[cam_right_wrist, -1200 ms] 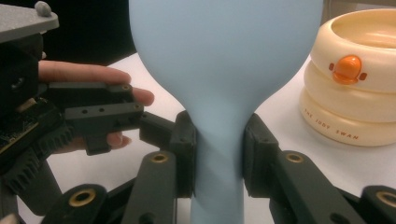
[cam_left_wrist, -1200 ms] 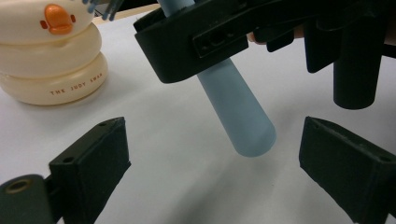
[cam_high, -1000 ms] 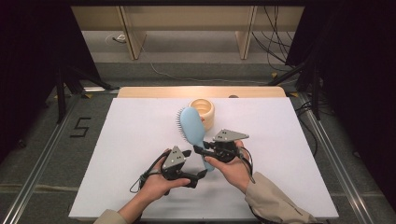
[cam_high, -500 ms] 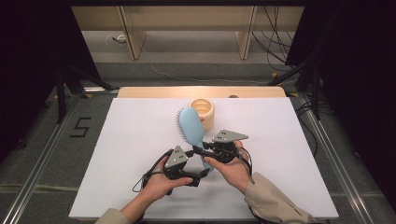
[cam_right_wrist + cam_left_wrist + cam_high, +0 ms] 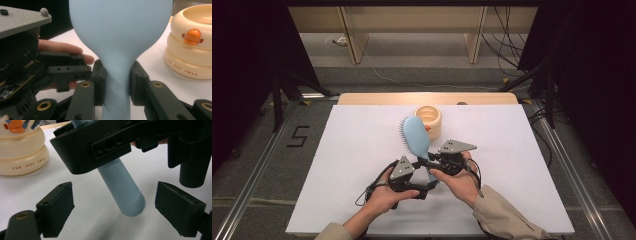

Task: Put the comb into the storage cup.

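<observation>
1. At the near edge of the white table (image 5: pixel 337 165), a person's left hand (image 5: pixel 382 197) holds the left gripper (image 5: pixel 428 172) low over the surface. Its jaws stand apart and have just been closing a little; the rounded end of the handle of the pale blue hairbrush (image 5: pixel 416 137) lies between them, and neither pad touches it.
2. The hairbrush rises at a slant from the two grippers, head pointing away from the person, bristles turned to the left in the high view.
3. Just right of the left gripper, the right hand (image 5: pixel 462 182) holds the right gripper (image 5: pixel 116 82), which is clenched on the brush's narrow neck, a pad pressing on each side.
4. Behind the brush head, a cream ringed cup (image 5: pixel 432 120) with an orange duck bill stands on the table, near the head.
</observation>
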{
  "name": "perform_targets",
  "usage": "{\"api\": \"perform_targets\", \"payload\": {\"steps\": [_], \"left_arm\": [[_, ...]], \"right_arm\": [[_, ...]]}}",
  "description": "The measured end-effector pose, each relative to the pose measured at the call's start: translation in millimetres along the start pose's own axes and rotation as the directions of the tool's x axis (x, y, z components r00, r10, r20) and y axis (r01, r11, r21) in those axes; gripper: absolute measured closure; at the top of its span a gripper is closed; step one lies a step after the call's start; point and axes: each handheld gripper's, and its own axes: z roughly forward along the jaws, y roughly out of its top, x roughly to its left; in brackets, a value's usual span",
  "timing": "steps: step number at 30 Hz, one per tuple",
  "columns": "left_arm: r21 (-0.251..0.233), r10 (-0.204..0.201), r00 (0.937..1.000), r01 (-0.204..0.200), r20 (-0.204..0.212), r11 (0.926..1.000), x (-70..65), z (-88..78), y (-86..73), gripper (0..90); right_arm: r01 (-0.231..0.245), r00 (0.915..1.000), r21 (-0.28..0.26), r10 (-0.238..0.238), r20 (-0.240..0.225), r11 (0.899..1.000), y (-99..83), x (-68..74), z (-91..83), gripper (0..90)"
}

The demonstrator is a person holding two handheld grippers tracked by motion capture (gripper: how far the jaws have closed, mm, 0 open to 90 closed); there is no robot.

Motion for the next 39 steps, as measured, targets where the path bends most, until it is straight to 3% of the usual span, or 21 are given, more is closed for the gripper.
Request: {"api": "perform_targets", "payload": {"steps": [18, 39], "left_arm": [[-0.005, -0.032, 0.9995, 0.032, -0.002, 0.9995, 1.2, 5.2, -0.5, 20.7], [-0.035, -0.060, 0.9981, 0.061, 0.010, 0.9976, 1.5, 6.5, -1.2, 38.8]], "right_arm": [[0.003, 1.0000, 0.001, -0.003, -0.003, 1.000, -0.8, 2.1, 1.4, 70.2], [0.008, 1.0000, 0.004, -0.008, -0.003, 1.000, -1.4, 3.1, 2.6, 70.3]]}}
